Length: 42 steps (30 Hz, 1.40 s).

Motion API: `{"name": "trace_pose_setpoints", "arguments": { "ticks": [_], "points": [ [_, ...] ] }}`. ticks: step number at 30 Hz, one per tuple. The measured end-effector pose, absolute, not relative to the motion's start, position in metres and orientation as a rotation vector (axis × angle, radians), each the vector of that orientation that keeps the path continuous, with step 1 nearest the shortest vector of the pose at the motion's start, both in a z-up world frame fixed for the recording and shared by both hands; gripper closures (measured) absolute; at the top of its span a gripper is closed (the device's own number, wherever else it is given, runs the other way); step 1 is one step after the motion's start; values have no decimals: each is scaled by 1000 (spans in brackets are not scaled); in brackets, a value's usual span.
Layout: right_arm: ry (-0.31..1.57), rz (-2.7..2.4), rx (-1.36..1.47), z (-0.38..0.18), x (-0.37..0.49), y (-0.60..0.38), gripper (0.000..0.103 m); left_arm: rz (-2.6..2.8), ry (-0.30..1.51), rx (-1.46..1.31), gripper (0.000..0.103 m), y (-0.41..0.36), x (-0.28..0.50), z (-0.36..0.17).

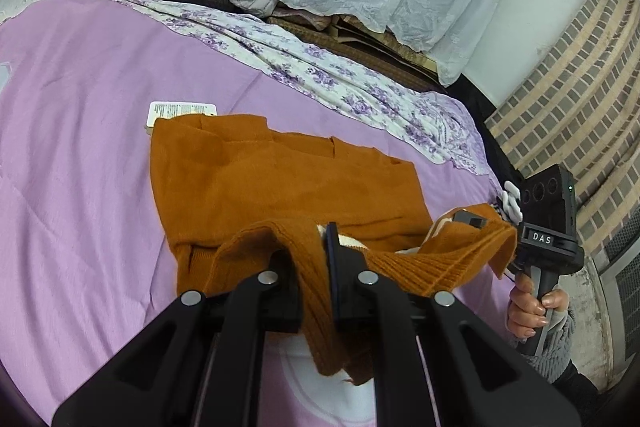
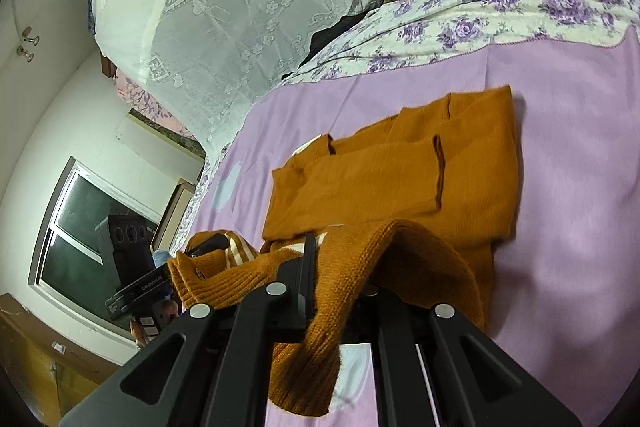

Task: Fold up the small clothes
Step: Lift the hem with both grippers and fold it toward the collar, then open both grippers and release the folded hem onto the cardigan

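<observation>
The orange knit sweater (image 1: 256,183) lay on the lilac bed sheet (image 1: 80,131), sleeves folded across its body; the left gripper (image 1: 330,247) was clamped on the ribbed hem, raised off the bed; the right gripper (image 2: 308,251) was likewise clamped on that hem; a white tag (image 1: 180,110) lay beside the far edge.

The white tag (image 1: 182,111) at centre left is half hidden under the orange sweater (image 1: 280,187), its print too small to read; knit drapes over both grippers' fingertips.
</observation>
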State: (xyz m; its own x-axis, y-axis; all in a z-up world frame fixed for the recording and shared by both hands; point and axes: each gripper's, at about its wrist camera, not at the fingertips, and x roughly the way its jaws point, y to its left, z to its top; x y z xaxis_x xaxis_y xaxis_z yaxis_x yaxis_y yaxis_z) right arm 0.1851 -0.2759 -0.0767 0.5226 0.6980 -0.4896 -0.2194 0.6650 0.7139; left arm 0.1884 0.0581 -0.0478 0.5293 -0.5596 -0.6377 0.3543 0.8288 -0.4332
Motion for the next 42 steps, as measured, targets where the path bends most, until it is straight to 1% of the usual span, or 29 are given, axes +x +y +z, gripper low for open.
{"name": "trace_pose_setpoints", "arguments": {
  "ticks": [12,18,21,22,24,26,27,28,29,30,31,33,35,38,42],
  "points": [
    [887,544,713,-93,245,-284,96,-496,866,-259,96,56,247,-51],
    [937,526,760,-114,278,-289,96,-468,907,-304,96,65,282,-68],
    [963,515,776,-125,293,-287,93,-448,931,-324,95,69,295,-81],
    [969,515,785,-128,295,-288,88,-440,945,-338,93,72,299,-89],
    [972,529,805,-135,297,-288,83,-427,980,-372,92,78,305,-103],
    [969,549,811,-136,295,-289,81,-444,1023,-436,91,86,311,-118],
    [963,560,819,-133,293,-290,72,-454,1027,-460,91,89,312,-120],
    [943,576,823,-126,288,-292,57,-460,1022,-475,86,92,311,-119],
    [921,581,809,-118,284,-293,50,-456,1000,-472,81,95,307,-114],
    [900,583,785,-110,279,-294,41,-445,968,-459,67,96,302,-106],
    [889,584,765,-104,276,-294,40,-438,943,-449,54,97,298,-100],
    [862,601,727,-89,267,-294,40,-427,890,-432,45,100,286,-85],
    [845,625,701,-81,258,-292,40,-458,852,-423,43,103,275,-71],
    [860,687,647,-77,241,-279,40,-487,831,-413,38,104,260,-63],
    [896,760,457,-74,217,-241,40,-577,876,-380,38,92,247,-72]
  ]
}}
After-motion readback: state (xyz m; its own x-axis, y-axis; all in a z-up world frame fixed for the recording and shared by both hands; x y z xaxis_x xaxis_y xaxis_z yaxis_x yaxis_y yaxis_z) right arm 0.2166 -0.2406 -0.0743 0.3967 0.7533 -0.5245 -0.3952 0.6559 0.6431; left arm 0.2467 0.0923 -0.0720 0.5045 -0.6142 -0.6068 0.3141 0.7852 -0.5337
